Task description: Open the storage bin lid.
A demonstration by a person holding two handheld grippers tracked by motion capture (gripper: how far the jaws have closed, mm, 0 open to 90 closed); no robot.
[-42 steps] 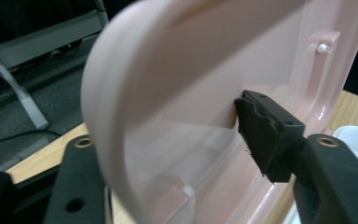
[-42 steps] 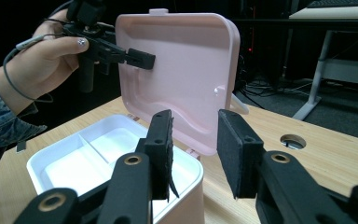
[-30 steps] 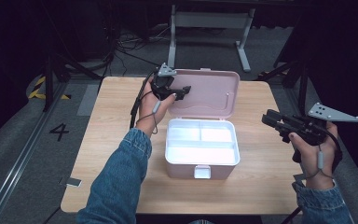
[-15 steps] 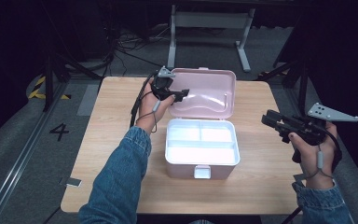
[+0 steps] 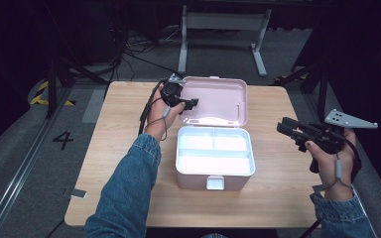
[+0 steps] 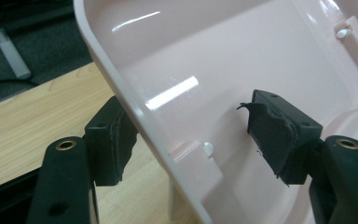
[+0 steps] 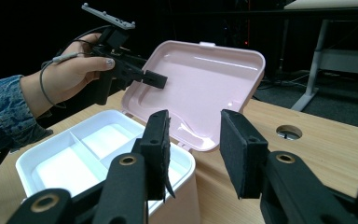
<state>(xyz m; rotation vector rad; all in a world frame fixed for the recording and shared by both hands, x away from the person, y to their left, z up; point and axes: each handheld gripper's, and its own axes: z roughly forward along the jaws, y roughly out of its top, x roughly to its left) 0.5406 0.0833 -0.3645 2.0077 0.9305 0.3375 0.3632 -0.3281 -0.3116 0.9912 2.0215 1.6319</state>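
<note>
I sit at a wooden bench (image 5: 129, 148) with a set of black fingers in each hand. A pink box (image 5: 214, 176) stands near the middle of the bench, a little toward its near edge, with its white latch facing me. The box is open. Inside it sits a white tray (image 5: 214, 152) split into compartments: two toward the far side and one long one toward me.

The lid (image 5: 218, 99) is hinged at the far side of the box and leans back toward the far edge of the bench, its pale pink inside facing up and toward me.

My left fingers (image 5: 191, 103) are at the lid's left edge. In the left gripper view, the lid's rim (image 6: 135, 109) runs between the two pads: one pad (image 6: 114, 140) sits outside the lid over the wood, the other (image 6: 277, 133) inside over the pink surface. They have just been opening, and now the inner pad stands clear of the plastic, so there is no grip on the lid.

My right fingers (image 5: 286, 128) hover above the right edge of the bench, well apart from the box, pointing toward it. They are partly open with nothing between them.
</note>
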